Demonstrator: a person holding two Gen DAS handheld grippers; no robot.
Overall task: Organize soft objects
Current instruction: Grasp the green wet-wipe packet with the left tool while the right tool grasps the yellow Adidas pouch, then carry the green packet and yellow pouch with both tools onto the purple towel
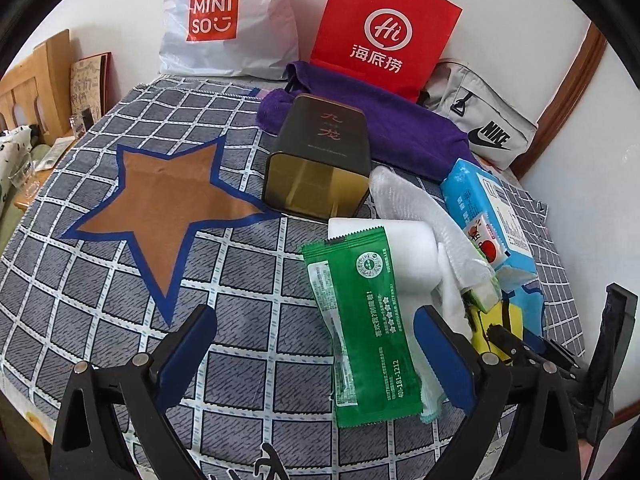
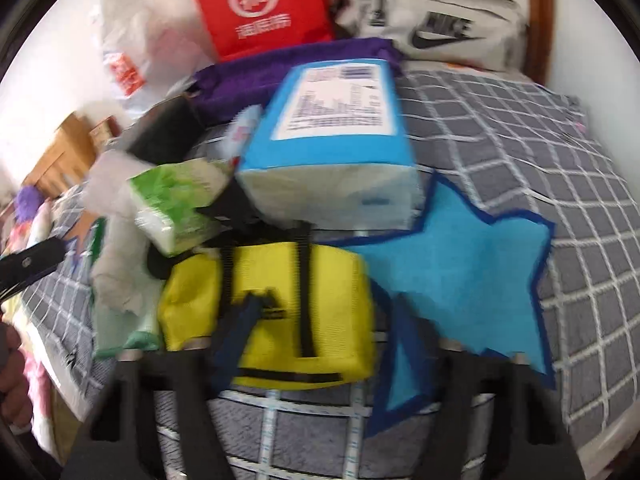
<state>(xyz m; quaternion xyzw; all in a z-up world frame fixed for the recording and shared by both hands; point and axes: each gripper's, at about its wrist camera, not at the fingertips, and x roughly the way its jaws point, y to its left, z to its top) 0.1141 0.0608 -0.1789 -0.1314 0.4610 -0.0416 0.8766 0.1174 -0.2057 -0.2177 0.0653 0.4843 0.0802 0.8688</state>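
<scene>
Right wrist view, blurred: the right hand-held gripper [image 2: 320, 336] looks spread open around the yellow pouch [image 2: 272, 304], a soft fabric block whose long axis runs across the fingers, beside the blue felt star [image 2: 460, 272] near the bed's [image 2: 520, 128] right edge. The left hand-held gripper [image 1: 316, 344] gapes over the crinkly green sachet [image 1: 360, 320], lying lengthwise.

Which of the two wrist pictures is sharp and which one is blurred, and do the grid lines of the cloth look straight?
Left wrist view: sharp; print on the green packet is legible, but the checked cloth has grid lines that bow outward from fisheye distortion. Right wrist view: motion-blurred; the yellow pouch and blue tissue pack are smeared, small print unreadable; the same curvature.
</scene>
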